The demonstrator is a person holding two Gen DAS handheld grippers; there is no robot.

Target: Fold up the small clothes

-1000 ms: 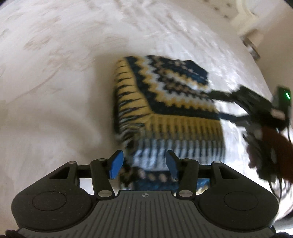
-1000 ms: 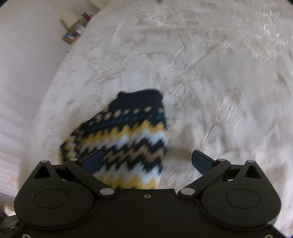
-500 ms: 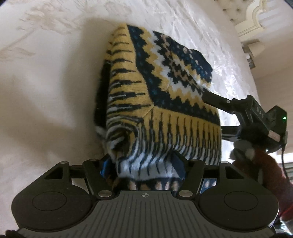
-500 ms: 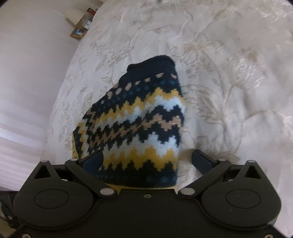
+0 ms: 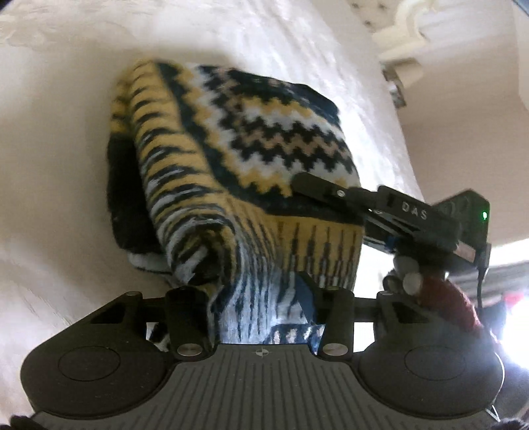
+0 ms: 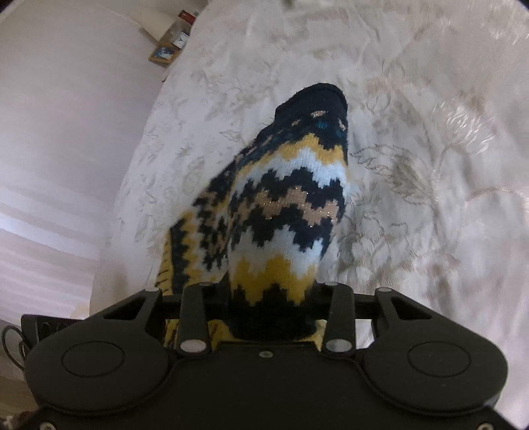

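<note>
A small knitted sweater (image 5: 238, 158) with navy, yellow, white and tan zigzags is folded into a thick bundle and held over the white bedspread (image 5: 59, 185). My left gripper (image 5: 261, 297) is shut on its near striped edge. My right gripper (image 6: 271, 297) is shut on another edge of the sweater (image 6: 284, 205), which hangs forward from its jaws. The right gripper also shows in the left wrist view (image 5: 330, 195), clamped on the sweater's right side.
The embroidered bedspread (image 6: 413, 165) fills both views. A bedside shelf with small items (image 6: 175, 39) stands at the bed's far left edge. A cream carved headboard (image 5: 410, 29) and a wall lie at the upper right in the left wrist view.
Both grippers closed in on the sweater and shut on it. The sweater has lifted off the bedspread and bunched up between them.
</note>
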